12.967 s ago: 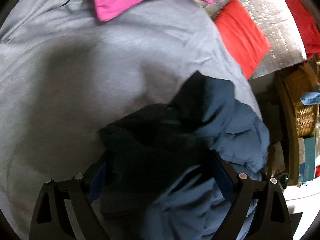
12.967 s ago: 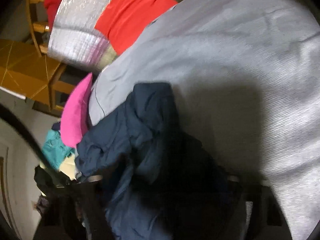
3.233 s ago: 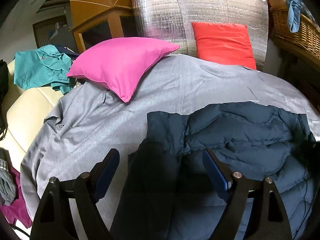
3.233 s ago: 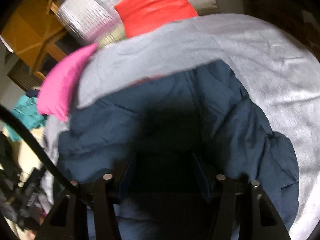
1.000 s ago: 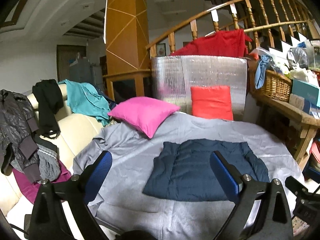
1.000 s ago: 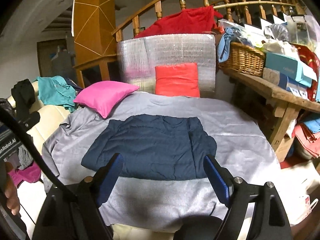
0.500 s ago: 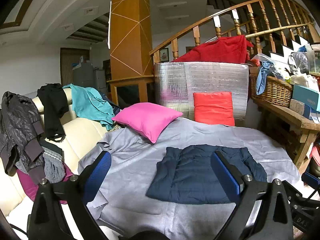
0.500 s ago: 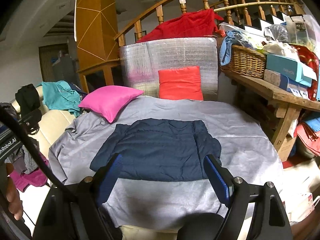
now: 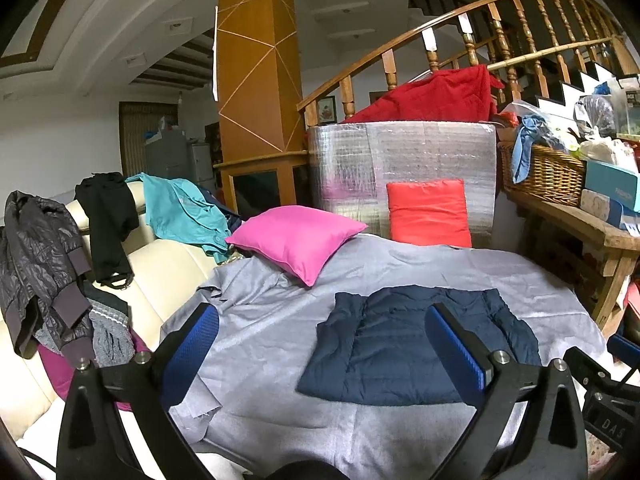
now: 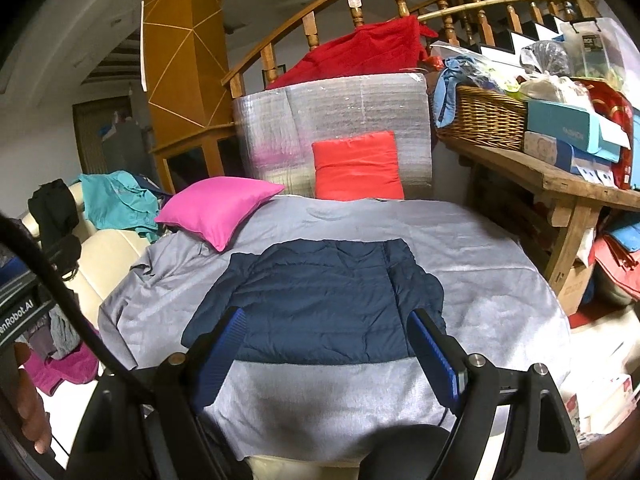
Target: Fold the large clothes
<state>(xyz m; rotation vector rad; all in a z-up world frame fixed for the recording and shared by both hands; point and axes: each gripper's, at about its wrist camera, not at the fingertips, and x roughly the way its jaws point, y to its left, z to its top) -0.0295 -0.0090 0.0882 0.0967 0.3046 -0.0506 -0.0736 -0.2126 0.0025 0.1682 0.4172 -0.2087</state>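
Note:
A navy blue quilted jacket (image 9: 400, 344) lies folded into a flat rectangle on the grey sheet (image 9: 280, 320) that covers the sofa. It also shows in the right wrist view (image 10: 320, 300), on the same grey sheet (image 10: 480, 280). My left gripper (image 9: 320, 344) is open and empty, held back from the sofa and above its front edge. My right gripper (image 10: 324, 348) is open and empty too, also held back from the jacket. Neither gripper touches the cloth.
A pink pillow (image 9: 296, 236) and a red cushion (image 9: 428, 212) lie at the back of the sheet against a silver foil panel (image 9: 400, 168). Clothes (image 9: 44, 272) hang over the cream sofa arm at left. A wooden table (image 10: 560, 176) with a wicker basket (image 10: 480, 116) stands at right.
Both grippers have drawn slightly farther back and up from the sofa. The folded jacket has stayed in place on the sheet.

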